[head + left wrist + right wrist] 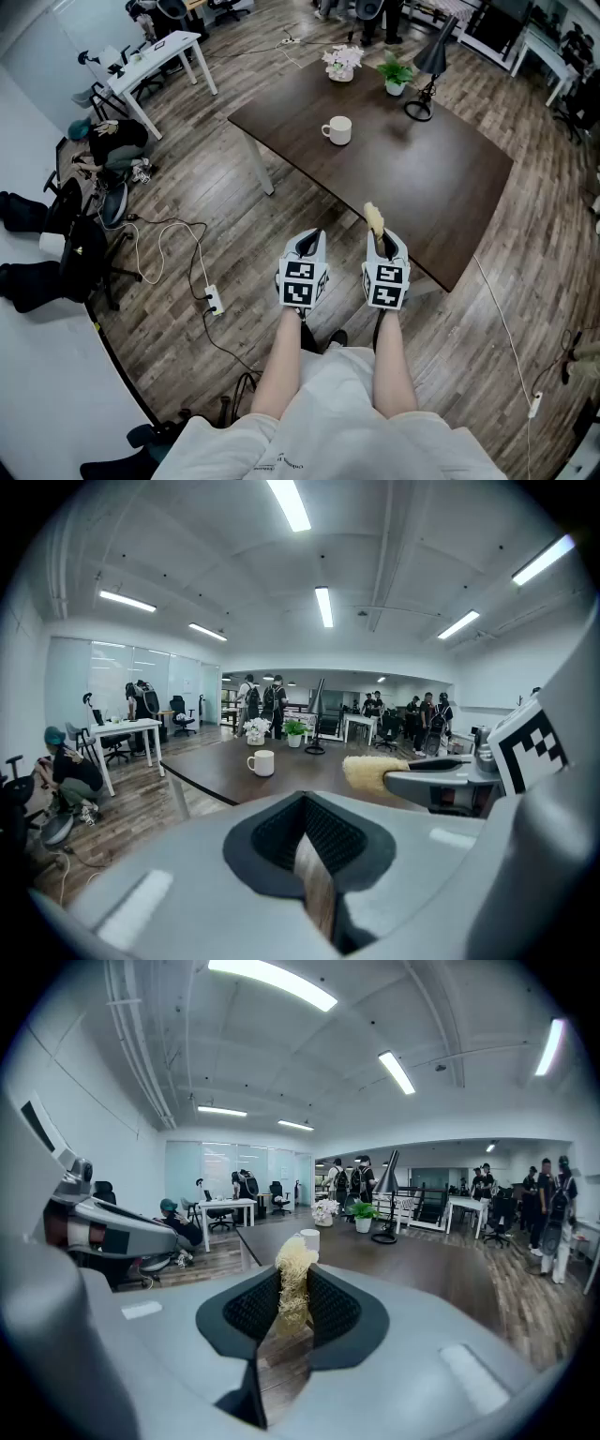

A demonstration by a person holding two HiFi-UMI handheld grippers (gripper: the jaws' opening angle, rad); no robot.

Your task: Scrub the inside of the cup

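Cup on dark table in wood-floored office (right tool tight on scrubber, left tool closed, empty)

You face the dark table at twelve o'clock. White flowers, a green plant and a black lamp stand at its far end. A power strip lies at nine o'clock.

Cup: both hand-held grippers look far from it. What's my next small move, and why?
Probably reach the left hand-held gripper forward toward the cup, ready to steady it. The cup stands untouched, far up the table. The right hand-held gripper is already shut on the scrubber, while the left is shut and empty.
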